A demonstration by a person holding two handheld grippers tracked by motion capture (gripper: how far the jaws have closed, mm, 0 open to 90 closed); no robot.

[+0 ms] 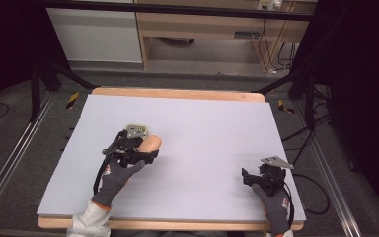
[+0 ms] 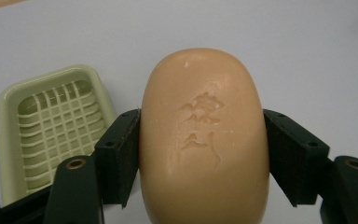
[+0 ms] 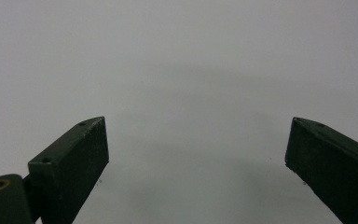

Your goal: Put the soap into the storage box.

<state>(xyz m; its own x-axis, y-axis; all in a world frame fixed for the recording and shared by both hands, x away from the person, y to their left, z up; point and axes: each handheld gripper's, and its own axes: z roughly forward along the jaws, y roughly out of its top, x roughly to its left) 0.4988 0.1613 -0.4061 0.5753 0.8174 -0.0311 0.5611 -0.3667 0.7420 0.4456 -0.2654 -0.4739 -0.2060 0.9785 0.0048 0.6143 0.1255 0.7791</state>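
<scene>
A peach bar of soap with a stamped mark on its face is clamped between the two black jaws of my left gripper. In the high view that gripper sits over the left middle of the table, with the soap sticking out past it. Just to the left of the soap in the left gripper view, a pale green soap dish with a ribbed grid floor lies empty on the table. My right gripper rests near the front right corner, and its jaws are spread wide over bare table.
The pale lavender tabletop has a wooden rim at the back and front. Black stand legs and cables lie on the floor to either side, with a wooden cabinet beyond the far edge.
</scene>
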